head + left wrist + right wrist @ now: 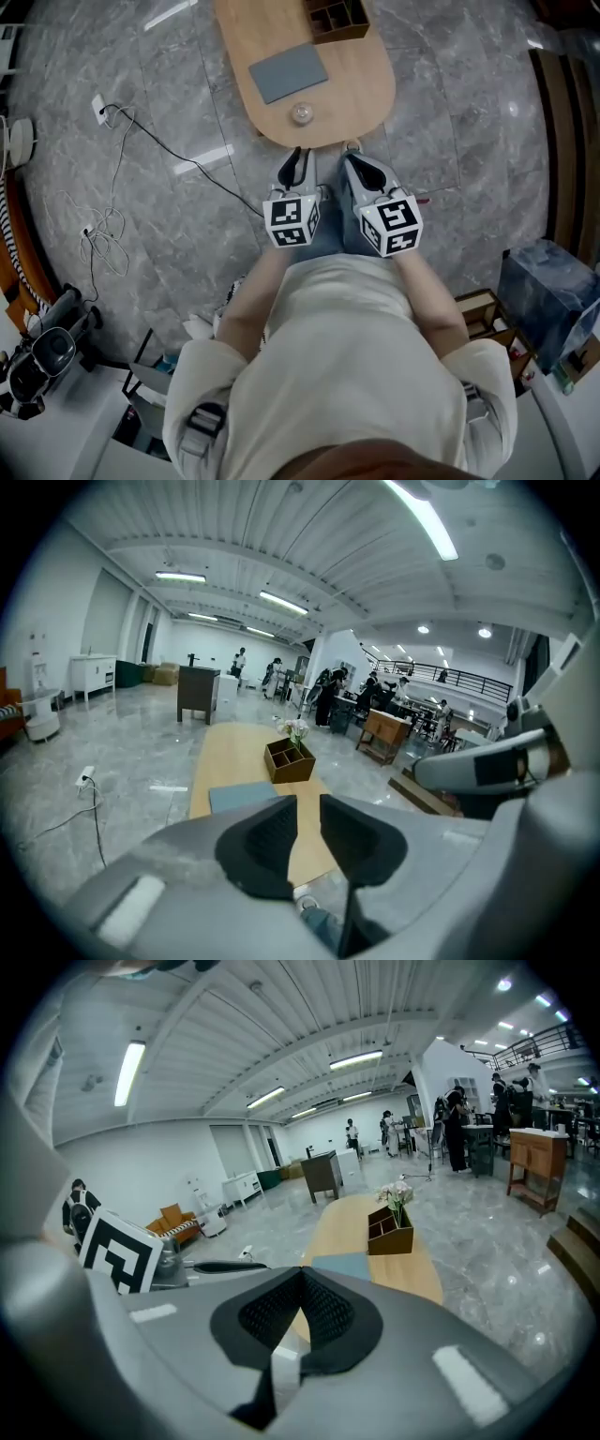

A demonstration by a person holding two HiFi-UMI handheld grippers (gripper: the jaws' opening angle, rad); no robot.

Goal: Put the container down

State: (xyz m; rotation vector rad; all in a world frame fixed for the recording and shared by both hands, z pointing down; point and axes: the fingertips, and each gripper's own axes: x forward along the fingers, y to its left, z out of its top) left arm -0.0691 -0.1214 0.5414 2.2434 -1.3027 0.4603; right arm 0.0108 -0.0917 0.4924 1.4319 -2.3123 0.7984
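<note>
Placement looks done: the small clear round container (301,113) sits free on the oval light-wood table (366,89), near its closest edge and near the flat grey rectangular mat (288,71). Left gripper (307,801) holds its jaws slightly apart with nothing between; right gripper (302,1272) is pressed together, empty. Both hover short of the table; nothing seems left

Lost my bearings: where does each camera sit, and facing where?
Head view: on the head, looking steeply down at the table; shows torso, forearms, left tool, right tool.
Left gripper view: on left tool, facing along the table; jaws slightly apart.
Right gripper view: on right tool, same direction; jaws together.
Shared: wooden organizer, grey mat.
</note>
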